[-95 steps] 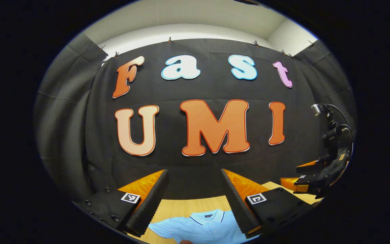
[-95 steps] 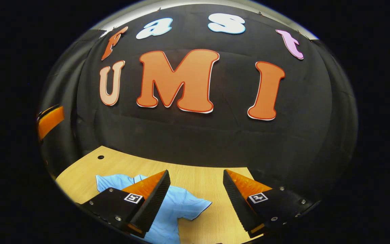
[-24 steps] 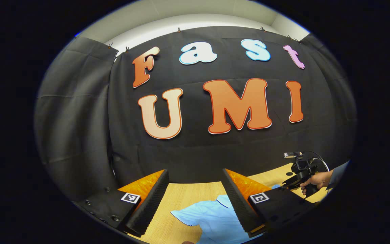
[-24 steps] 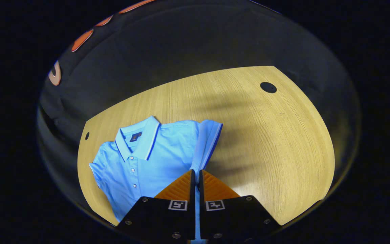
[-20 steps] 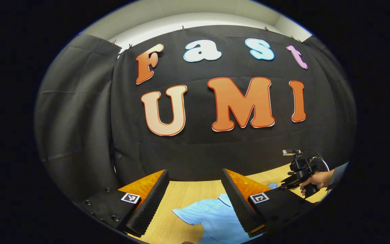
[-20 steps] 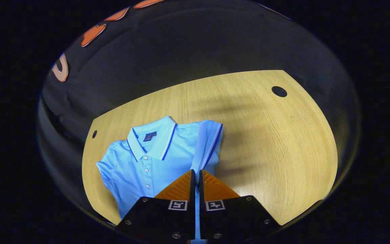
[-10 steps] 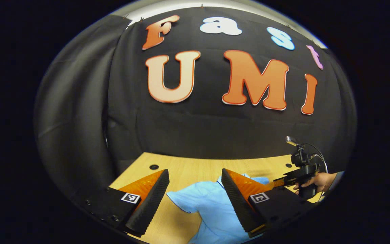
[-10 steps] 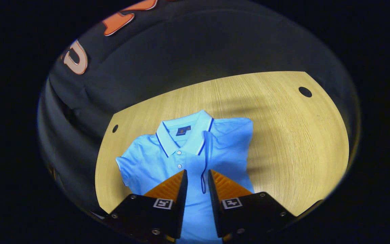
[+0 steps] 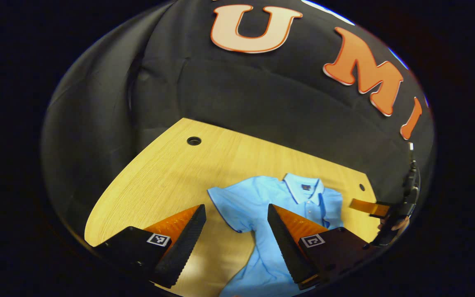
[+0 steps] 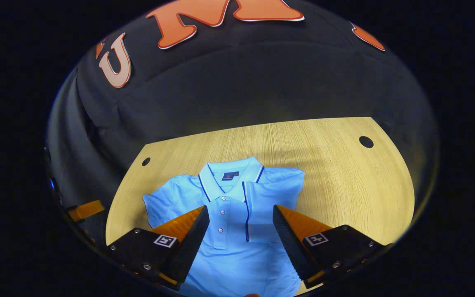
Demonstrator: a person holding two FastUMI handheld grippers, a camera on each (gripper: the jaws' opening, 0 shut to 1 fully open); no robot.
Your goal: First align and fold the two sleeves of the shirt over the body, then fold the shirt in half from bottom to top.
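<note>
- Hovering both claws over the blue shirt [image 10: 229, 231], which lies flat on the wooden table [image 10: 344, 177], collar at the far side.
- Right gripper [image 10: 241, 231]: jaws wide apart, holding nothing; the right sleeve [image 10: 270, 194] lies folded over the body.
- Left gripper [image 9: 236, 231]: jaws wide apart, empty, above the left sleeve [image 9: 231, 206], which is spread flat.
- Risk: pinching body cloth with the sleeve would drag the shirt and skew it.
- Risk: a careless pass could flip the folded sleeve open.

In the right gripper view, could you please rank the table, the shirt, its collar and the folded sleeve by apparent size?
1. table
2. shirt
3. folded sleeve and collar: look alike, unranked
</note>
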